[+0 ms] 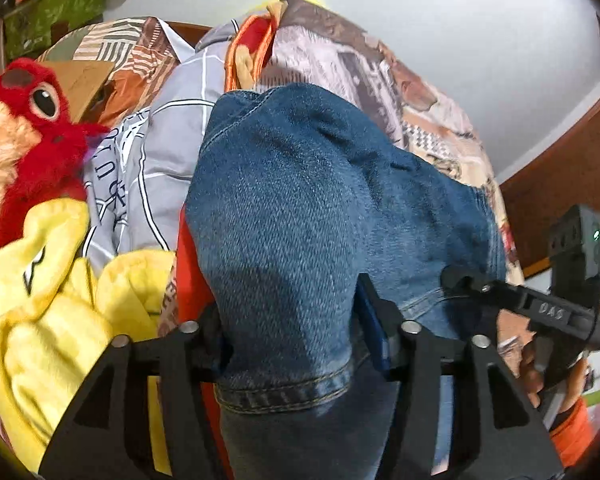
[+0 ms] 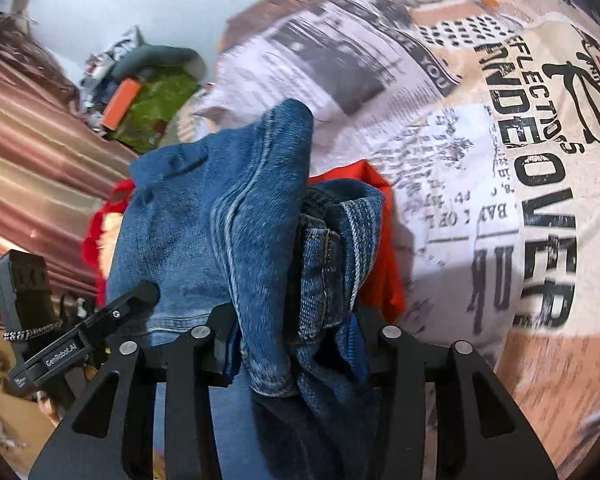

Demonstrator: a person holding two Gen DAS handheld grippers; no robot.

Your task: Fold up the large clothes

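1. Crowding the left wrist view on its left side: a red plush toy [image 1: 40,120], a yellow plush [image 1: 48,300] below it, and a grey checked cloth [image 1: 152,152] beside them.
2. Spreading behind everything in both views: a newspaper-print bedsheet [image 2: 480,160], with a red garment [image 2: 384,248] lying on it, partly hidden by denim.
3. Showing at the upper left of the right wrist view: an orange and green box [image 2: 140,108] and a striped curtain [image 2: 32,168].
4. Gripping the blue jeans [image 1: 300,208] with the left gripper [image 1: 296,344], jaws nearly closed on a hemmed fold bulging up between the fingers and blocking most of the view ahead.
5. Pinching the jeans near the waistband and belt loop with the right gripper [image 2: 296,344], jaws drawn in on bunched denim.
6. Appearing low in each other's views, both grippers holding the jeans raised over the bedsheet.
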